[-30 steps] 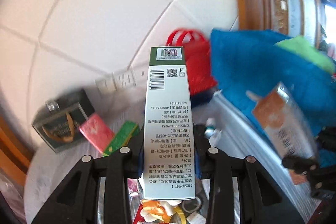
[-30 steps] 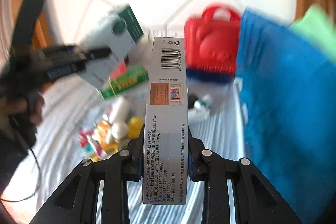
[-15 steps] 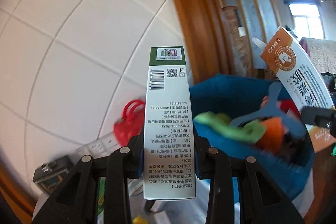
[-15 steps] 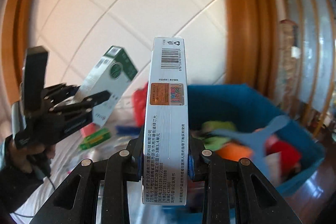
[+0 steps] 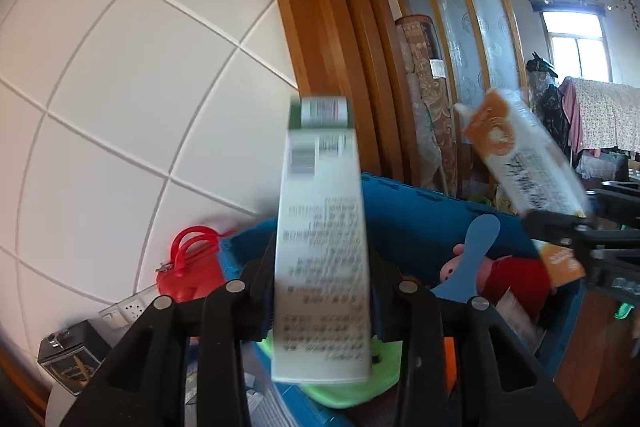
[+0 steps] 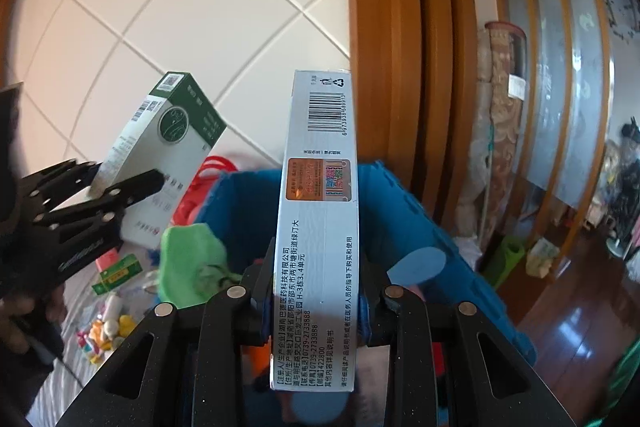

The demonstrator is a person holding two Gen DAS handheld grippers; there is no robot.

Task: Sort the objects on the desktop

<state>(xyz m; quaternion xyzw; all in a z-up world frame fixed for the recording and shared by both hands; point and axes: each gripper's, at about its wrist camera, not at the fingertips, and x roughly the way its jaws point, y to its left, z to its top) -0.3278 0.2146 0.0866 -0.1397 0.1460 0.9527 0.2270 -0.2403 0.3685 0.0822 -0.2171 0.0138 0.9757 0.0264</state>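
1. The left tongs (image 5: pixel 320 267) have just been opening. The green-and-white box (image 5: pixel 320 207) stands between the jaws, smeared against the sharp black fingers, so it appears to be slipping free above the blue bin (image 5: pixel 420 211).
2. The right tongs (image 6: pixel 318 267) pinch the white-and-orange box (image 6: pixel 320 227) upright at its lower half, over the bin's near side.
3. Risk: the green-and-white box leaves the jaws tilted. It may strike the bin's left rim and fall back to the table (image 6: pixel 76 299), among the small items lying there.
4. Risk: both tongs work close together over one bin. A release on the right while the left is near may cause the boxes or fingers to collide.
5. Risk: the bin is already crowded with toys and cloth, so a box may rest on top and slide out.
6. Legible on the white-and-orange box: a barcode, a recycling mark, "0739-2733888", "422800" and "湖南巴德医药科技有限公司".
7. The green-and-white box shows a barcode, a QR label and a round emblem. Its text is too blurred to read.
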